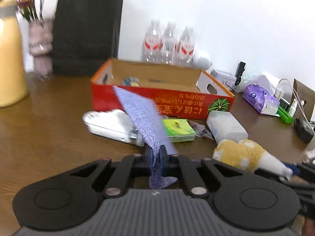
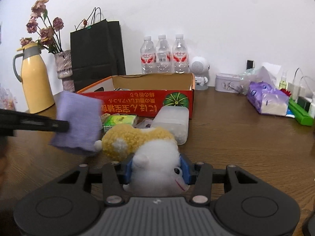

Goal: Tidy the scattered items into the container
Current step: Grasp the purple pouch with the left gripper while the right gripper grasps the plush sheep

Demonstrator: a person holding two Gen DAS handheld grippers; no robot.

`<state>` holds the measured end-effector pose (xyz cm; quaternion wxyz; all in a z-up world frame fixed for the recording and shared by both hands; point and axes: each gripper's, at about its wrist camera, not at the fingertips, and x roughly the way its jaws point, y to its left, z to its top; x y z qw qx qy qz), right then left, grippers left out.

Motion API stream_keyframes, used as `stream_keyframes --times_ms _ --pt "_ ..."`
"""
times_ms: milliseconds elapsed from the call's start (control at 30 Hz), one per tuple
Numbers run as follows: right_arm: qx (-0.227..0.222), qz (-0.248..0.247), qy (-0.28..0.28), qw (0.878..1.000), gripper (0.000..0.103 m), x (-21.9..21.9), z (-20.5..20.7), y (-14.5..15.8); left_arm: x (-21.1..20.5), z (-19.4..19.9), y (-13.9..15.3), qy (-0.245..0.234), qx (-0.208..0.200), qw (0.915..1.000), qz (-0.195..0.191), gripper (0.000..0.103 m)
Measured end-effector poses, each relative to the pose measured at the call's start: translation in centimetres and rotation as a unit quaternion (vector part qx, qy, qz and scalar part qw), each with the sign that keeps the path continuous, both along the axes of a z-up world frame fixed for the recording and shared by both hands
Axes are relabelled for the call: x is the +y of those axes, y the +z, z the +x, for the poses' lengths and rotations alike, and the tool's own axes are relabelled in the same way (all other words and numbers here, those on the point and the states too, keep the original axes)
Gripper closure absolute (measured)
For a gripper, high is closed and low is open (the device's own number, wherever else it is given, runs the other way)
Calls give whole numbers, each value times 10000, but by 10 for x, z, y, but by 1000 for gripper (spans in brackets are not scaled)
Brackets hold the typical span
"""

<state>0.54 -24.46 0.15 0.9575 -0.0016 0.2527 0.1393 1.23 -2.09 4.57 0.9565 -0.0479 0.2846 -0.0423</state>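
At the bottom centre of the left wrist view our left gripper (image 1: 157,156) has its jaws pinched tight on a purple cloth (image 1: 141,116), which stands up from the pads and slants toward the upper left, blurred. In the right wrist view the same cloth (image 2: 78,122) hangs at mid-left, held off the table.

At the bottom centre of the right wrist view our right gripper (image 2: 157,170) has its jaws closed partway around a plush toy (image 2: 149,157), the blue pads pressing its white head from both sides; the yellow body points away from us. In the left view the toy (image 1: 242,153) shows at lower right.

Just beyond, on the wooden table (image 2: 236,137), lie a green packet (image 2: 120,121) and a translucent plastic case (image 2: 173,122), the case touching the box front. The left view also shows a white pouch (image 1: 110,123) left of the packet.

Behind these, mid-frame, sits the red cardboard box (image 2: 141,102), open on top, with a few items inside that we cannot identify.

Farthest back, against the wall, stand a yellow thermos (image 2: 35,78), a vase of dried roses (image 2: 63,66), a black paper bag (image 2: 96,53) and three water bottles (image 2: 163,55).
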Motion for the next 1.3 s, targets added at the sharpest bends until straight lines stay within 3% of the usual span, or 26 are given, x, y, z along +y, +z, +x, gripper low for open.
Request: stream_keyframes --times_ms 233,433,567,767,867,900,933,1067,1167,1200,1233,1300 --pt "-342 40 -193 9992 58 26 -36 18 8 -66 -1 -195 47 9997 -100 96" --pt "-201 212 -261 9992 58 44 -75 11 -3 -116 -9 -78 -422 9983 404 96" --pt "-232 84 -203 9995 58 48 -102 9 -2 -136 -11 -69 -429 9988 242 96" --pt "-277 128 -211 9993 58 45 -113 21 -1 -148 8 -156 -893 9958 165 96" --pt "-569 222 -160 9980 62 36 -107 45 8 -134 33 -165 -1167 9930 46 96" --pt "-663 253 -163 9973 74 32 -102 55 12 -128 43 -196 -1270 9917 -28 96" --pt "-769 258 -184 9965 103 28 -96 66 16 -120 53 -235 -1388 9900 -97 96" --pt "-963 -45 -215 9951 100 19 -59 89 23 -73 82 -390 -1439 9888 -88 96" --pt "-439 -169 61 9989 90 9 -37 81 27 -48 86 -475 -1291 9903 -218 96" --pt "-220 -139 282 9993 74 2 -38 77 30 -45 81 -509 -1238 9906 -286 96" --pt "2 -133 534 9985 48 -4 -42 73 33 -45 76 -546 -1159 9912 -336 96" --pt "334 -277 1052 9935 31 -18 -59 63 39 -48 61 -599 -919 9931 -408 95"
